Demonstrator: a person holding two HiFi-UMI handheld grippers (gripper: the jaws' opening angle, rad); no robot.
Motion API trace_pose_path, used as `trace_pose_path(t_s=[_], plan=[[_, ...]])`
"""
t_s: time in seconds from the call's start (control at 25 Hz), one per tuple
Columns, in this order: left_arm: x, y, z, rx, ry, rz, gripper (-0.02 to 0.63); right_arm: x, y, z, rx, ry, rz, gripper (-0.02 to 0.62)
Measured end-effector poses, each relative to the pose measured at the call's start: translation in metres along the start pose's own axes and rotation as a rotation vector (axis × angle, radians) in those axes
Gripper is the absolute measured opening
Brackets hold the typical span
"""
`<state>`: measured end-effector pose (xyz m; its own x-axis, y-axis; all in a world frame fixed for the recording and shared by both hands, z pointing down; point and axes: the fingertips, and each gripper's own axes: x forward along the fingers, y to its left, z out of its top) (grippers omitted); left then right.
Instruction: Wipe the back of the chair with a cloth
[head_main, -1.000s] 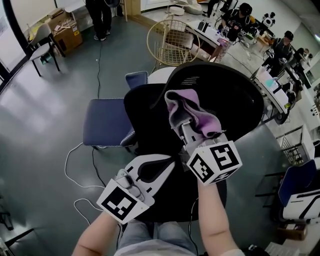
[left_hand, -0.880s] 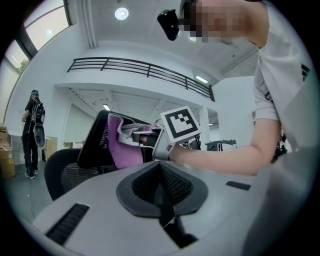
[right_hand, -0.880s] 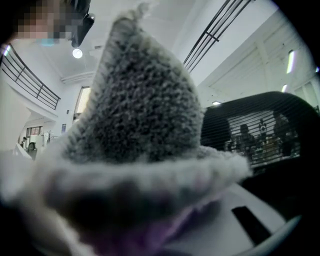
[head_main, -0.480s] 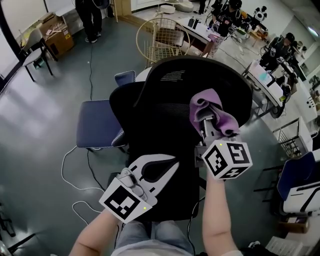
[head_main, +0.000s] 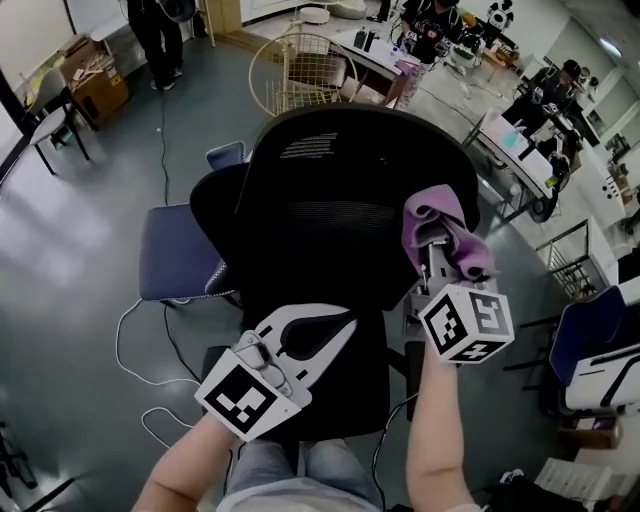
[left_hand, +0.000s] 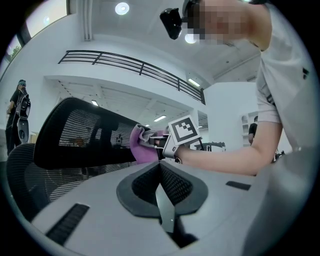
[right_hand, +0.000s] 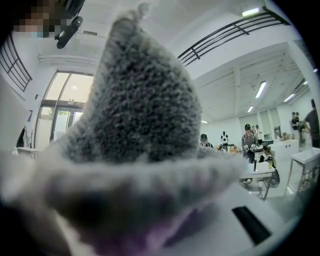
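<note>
A black mesh office chair back (head_main: 335, 195) fills the middle of the head view. My right gripper (head_main: 434, 243) is shut on a purple-and-grey cloth (head_main: 440, 228), pressed against the chair back's right side near its rim. In the right gripper view the cloth (right_hand: 145, 125) covers nearly everything and hides the jaws. My left gripper (head_main: 345, 322) hovers low over the back's lower middle, shut with nothing in it. The left gripper view looks along its closed jaws toward the chair back (left_hand: 75, 135), the cloth (left_hand: 141, 147) and the right gripper (left_hand: 159, 144).
A blue-seated chair (head_main: 175, 255) stands left of the office chair and a gold wire chair (head_main: 300, 70) behind it. White cables (head_main: 145, 340) trail on the grey floor. Desks (head_main: 505, 135) with people run along the right; cardboard boxes (head_main: 95, 85) sit far left.
My right gripper has carried the cloth rightward across the chair back, from its middle to its right side. The left gripper has stayed about where it was.
</note>
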<state>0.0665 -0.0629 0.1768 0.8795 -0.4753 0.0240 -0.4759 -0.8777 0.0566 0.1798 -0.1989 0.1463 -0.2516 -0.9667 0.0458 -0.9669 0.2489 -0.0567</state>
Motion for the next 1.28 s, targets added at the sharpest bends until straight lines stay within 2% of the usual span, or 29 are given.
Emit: trace_pose_path(t_s=[0.28,0.52,0.84,1.28], plan=[[0.009,-0.006,-0.002,0.003,0.003,-0.025,0.011,-0.017,-0.019,0.004,-0.007,-0.022,-0.05,0.074],[0.01,-0.006,-0.002,0.013,-0.003,-0.035,0.011,-0.012,-0.018,-0.001,0.008,-0.04,-0.055,0.074],[0.002,-0.001,-0.007,0.012,-0.004,-0.015,0.011,-0.006,-0.013,-0.019,0.013,-0.014,-0.046,0.074],[-0.016,0.006,-0.022,-0.003,-0.018,0.04,0.011,0.024,0.047,-0.029,-0.012,-0.002,0.083,0.074]])
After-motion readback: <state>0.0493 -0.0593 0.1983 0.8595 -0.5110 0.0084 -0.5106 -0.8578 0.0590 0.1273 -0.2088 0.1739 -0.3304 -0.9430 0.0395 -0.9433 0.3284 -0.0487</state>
